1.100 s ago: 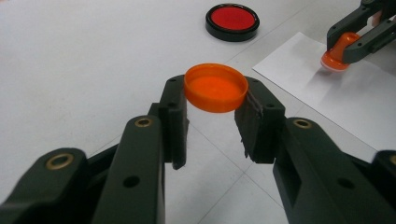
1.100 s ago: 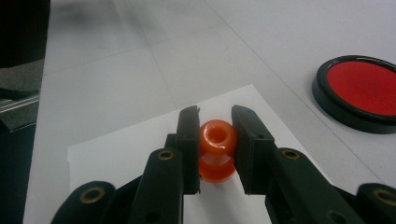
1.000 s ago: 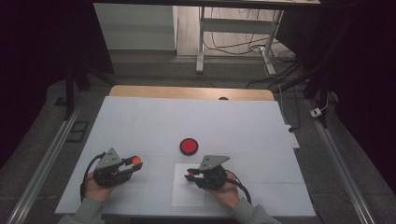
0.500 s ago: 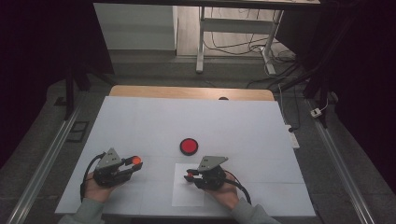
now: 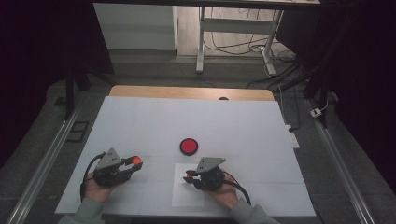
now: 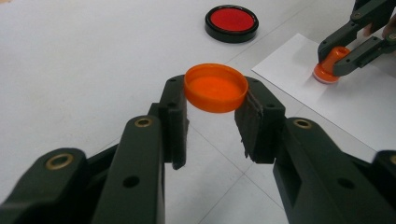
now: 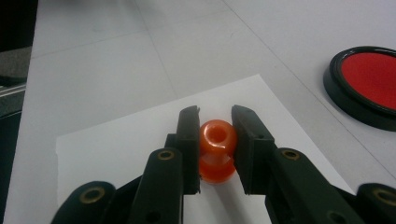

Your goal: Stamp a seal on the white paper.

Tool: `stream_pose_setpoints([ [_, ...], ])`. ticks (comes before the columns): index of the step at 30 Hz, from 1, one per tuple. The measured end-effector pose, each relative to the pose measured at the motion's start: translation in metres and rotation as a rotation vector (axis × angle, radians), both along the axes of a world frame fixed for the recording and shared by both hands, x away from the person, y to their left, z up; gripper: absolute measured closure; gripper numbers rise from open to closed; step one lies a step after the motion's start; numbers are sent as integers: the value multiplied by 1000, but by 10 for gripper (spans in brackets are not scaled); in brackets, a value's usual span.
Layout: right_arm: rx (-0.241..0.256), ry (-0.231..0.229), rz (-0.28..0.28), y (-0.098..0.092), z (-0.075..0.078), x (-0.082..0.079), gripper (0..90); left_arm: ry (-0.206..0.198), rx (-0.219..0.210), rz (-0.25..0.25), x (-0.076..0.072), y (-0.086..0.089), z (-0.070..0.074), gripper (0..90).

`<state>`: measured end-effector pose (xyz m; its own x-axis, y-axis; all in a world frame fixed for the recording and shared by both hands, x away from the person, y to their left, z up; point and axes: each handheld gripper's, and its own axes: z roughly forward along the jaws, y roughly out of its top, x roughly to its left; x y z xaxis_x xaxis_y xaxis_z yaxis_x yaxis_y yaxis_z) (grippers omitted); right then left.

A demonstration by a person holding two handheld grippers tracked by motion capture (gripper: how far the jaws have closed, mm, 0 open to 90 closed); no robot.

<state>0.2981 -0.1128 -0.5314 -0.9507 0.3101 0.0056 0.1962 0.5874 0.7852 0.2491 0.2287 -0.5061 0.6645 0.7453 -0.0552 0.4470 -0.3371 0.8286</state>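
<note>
My left gripper (image 6: 216, 95) is shut on a shallow orange cap (image 6: 215, 87), held open side up just above the white table; it sits at the front left (image 5: 135, 162). My right gripper (image 7: 215, 116) is shut on the neck of an orange stamp (image 7: 217, 149) that stands upright with its base down on a white sheet of paper (image 7: 116, 149). The left gripper view has that stamp (image 6: 329, 65) at its upper right, near the sheet's corner. A round red ink pad (image 5: 189, 146) in a black case lies open beyond both grippers.
The white table cover (image 5: 140, 121) stretches wide behind the ink pad. A person's hands hold both grippers at the front edge. The sheet of paper (image 5: 187, 198) lies front centre. Dark floor, metal rails and desk legs surround the table.
</note>
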Motion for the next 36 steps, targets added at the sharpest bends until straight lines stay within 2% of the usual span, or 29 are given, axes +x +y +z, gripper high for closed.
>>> stream_pose_setpoints([
  [29,18,-41,-22,-1,-5,-7,731,-7,-8,9,0,1,2,644],
  [36,17,-31,-25,-2,-5,-6,732,-6,-10,9,0,1,2,644],
])
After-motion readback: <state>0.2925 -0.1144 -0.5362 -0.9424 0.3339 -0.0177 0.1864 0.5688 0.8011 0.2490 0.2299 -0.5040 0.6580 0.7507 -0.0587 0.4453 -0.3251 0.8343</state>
